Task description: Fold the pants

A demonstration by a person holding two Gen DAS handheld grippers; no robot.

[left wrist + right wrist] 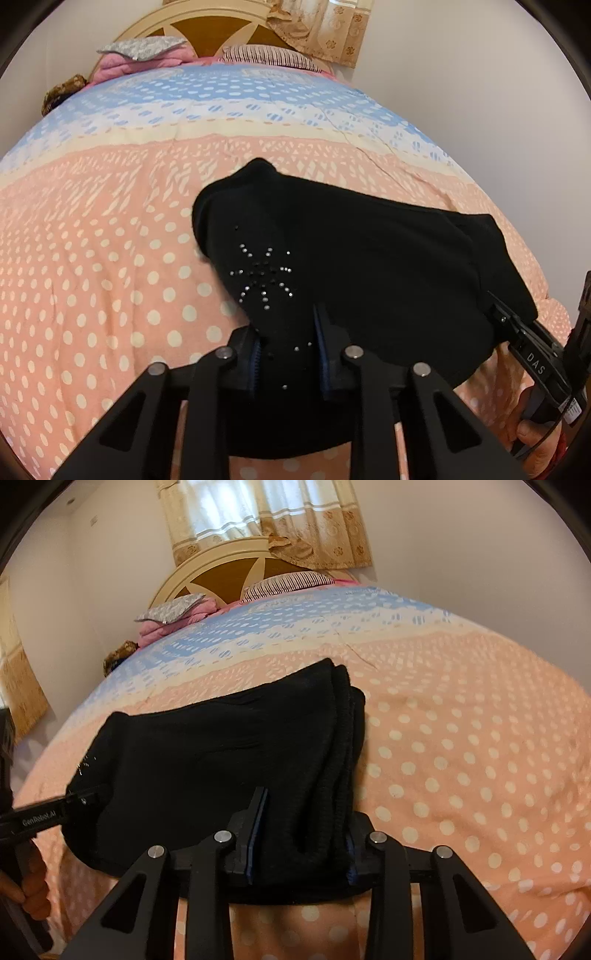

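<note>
I see black pants [351, 258], already folded into a thick bundle, lying on a bed [92, 240] with a pink dotted cover. My left gripper [286, 354] pinches the bundle's near edge beside a rhinestone star [263, 275], and my right gripper [301, 842] clamps the ribbed stacked layers at the other near corner. I judge that lifting unevenly could let inner layers slip and undo the fold

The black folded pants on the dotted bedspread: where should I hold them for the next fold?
Grip the black folded pants along the near edge, one corner each, coming in from the foot of the bed. That edge overhangs toward you, and both grippers already bite there: left, right.
</note>
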